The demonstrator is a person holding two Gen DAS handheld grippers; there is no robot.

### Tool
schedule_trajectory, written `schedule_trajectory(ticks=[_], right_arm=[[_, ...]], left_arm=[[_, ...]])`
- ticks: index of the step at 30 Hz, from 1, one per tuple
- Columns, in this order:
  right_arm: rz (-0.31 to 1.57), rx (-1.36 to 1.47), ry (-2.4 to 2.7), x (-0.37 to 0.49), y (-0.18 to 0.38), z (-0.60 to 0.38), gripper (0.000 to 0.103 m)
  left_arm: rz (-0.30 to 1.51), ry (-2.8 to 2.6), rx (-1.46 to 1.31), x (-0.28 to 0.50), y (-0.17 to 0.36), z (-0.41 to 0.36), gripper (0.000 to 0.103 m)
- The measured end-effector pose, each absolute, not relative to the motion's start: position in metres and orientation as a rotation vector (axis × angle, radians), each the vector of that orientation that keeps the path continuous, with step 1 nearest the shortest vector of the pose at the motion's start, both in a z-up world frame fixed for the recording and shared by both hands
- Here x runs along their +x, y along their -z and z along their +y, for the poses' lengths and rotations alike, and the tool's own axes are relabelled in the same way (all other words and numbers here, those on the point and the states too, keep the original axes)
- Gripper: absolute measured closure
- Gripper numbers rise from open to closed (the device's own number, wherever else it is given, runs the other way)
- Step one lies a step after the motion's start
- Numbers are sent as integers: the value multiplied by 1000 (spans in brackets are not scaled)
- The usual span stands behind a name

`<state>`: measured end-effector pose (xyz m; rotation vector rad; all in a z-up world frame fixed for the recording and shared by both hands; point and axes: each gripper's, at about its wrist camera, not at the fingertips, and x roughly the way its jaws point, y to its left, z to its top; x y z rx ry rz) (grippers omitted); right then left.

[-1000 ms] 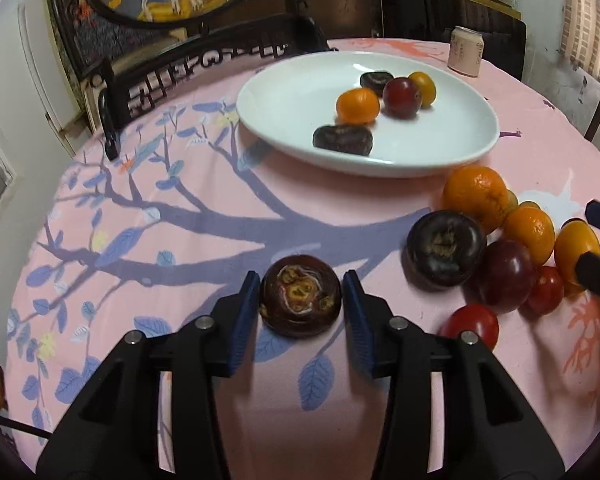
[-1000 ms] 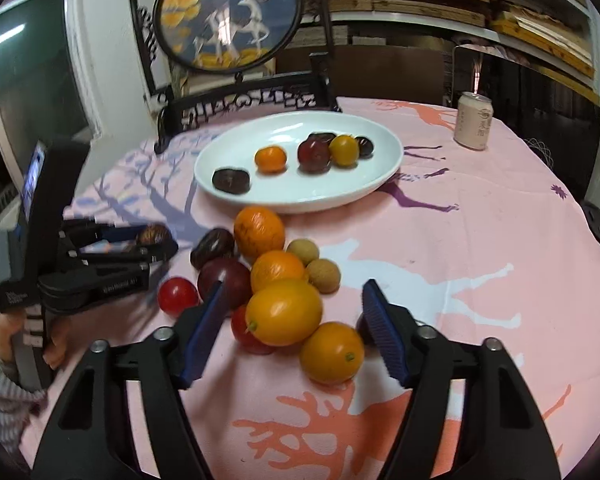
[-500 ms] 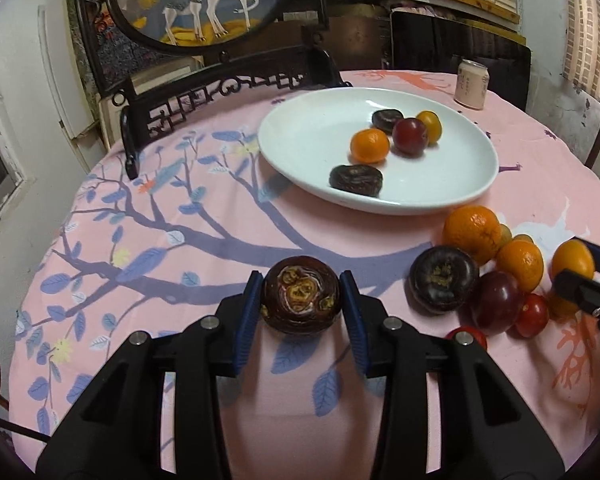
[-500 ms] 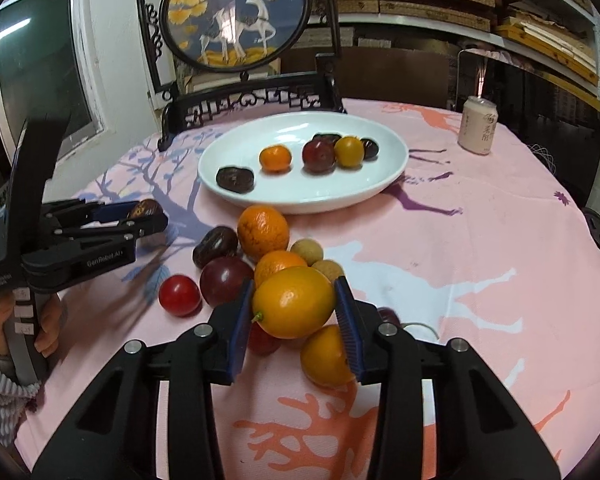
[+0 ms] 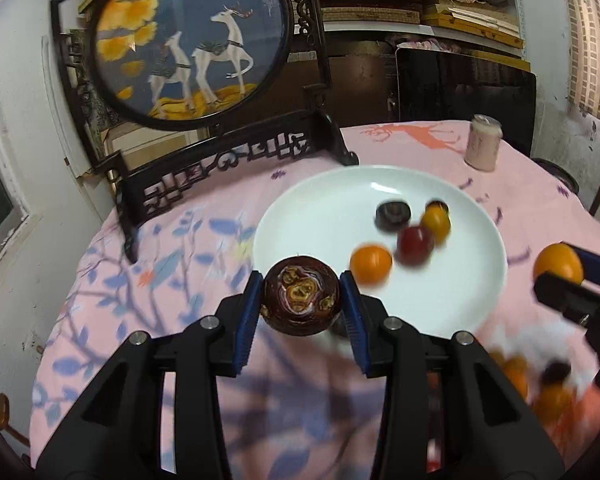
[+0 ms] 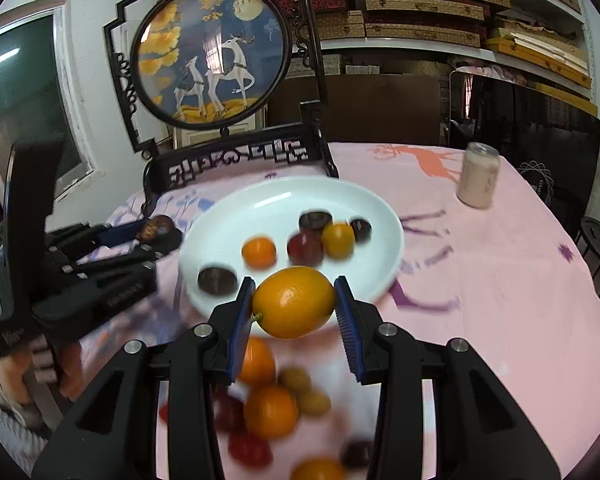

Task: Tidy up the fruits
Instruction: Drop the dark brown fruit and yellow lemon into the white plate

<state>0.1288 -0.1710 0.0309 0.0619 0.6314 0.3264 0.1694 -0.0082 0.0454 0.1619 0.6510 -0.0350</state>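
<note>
Left gripper [image 5: 301, 301] has its blue pads clamped tight on a dark purple fruit [image 5: 301, 301], cut face toward the camera, held up off the cloth right at the near rim of the plate [image 5: 452, 308]. Right gripper [image 6: 294, 301] is closed the same way on an oval orange fruit [image 6: 294, 301], also in the air, at the plate's near edge in its own view. Each gripper shows up in the other's camera too: the right one with its orange load off at the right edge of the left view, the left one low on the left side of the right view.

The white plate already has five fruits on it, a bit blurred: a small orange [image 5: 371, 263], a red plum [image 5: 415, 243], a yellow one [image 5: 435, 220] and two dark ones. A loose pile of fruit [image 6: 270, 411] sits on the pink tablecloth [image 6: 480, 300] under the right gripper, too smeared to count. A can [image 6: 479, 176] stands farther back on the right, and a carved black stand with a round deer picture [image 6: 210, 52] is at the far edge.
</note>
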Motion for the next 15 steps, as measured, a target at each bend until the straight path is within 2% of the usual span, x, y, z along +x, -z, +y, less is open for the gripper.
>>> schedule_trajectory(ticks=[3,4,5,10,15], right_arm=[[665,45,-328,160,-21,-159,61],[665,41,-314,167,-17,-157,55],[660,37,-291,171,-13,-157,50],[655,8,-306,165,-9,-163,50],[635,48,-321,152,-17,-172,48]], left_arm=[[680,31,139,197,-35,-13,57],[679,17,131,201,-31,-12,41],[674,6,114,204,-25,-10,34],[676,-1,150,202,-18,-8,34],[604,-16,208,182,-28,-17,27]])
